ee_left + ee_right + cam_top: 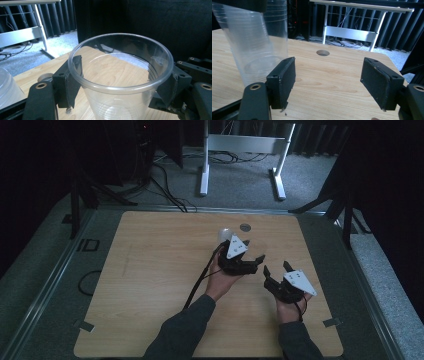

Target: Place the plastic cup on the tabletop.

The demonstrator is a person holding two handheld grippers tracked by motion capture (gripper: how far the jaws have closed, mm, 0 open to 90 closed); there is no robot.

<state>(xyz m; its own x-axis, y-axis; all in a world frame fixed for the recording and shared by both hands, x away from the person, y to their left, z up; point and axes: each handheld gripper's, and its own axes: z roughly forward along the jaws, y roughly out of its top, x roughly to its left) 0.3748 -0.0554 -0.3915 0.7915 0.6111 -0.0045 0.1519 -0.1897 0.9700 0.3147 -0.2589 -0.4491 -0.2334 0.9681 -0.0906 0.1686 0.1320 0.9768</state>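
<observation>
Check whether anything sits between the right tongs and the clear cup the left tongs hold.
Nothing visible does. The right tongs stand open over bare wooden table, and the clear cup rises to their left, gripped at the rim by the left tongs. The table's round hole lies farther back.

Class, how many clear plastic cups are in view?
2: the held cup gripped in the left claw, and a second cup standing just beyond it on the table. Nested cups may be hidden.
</observation>
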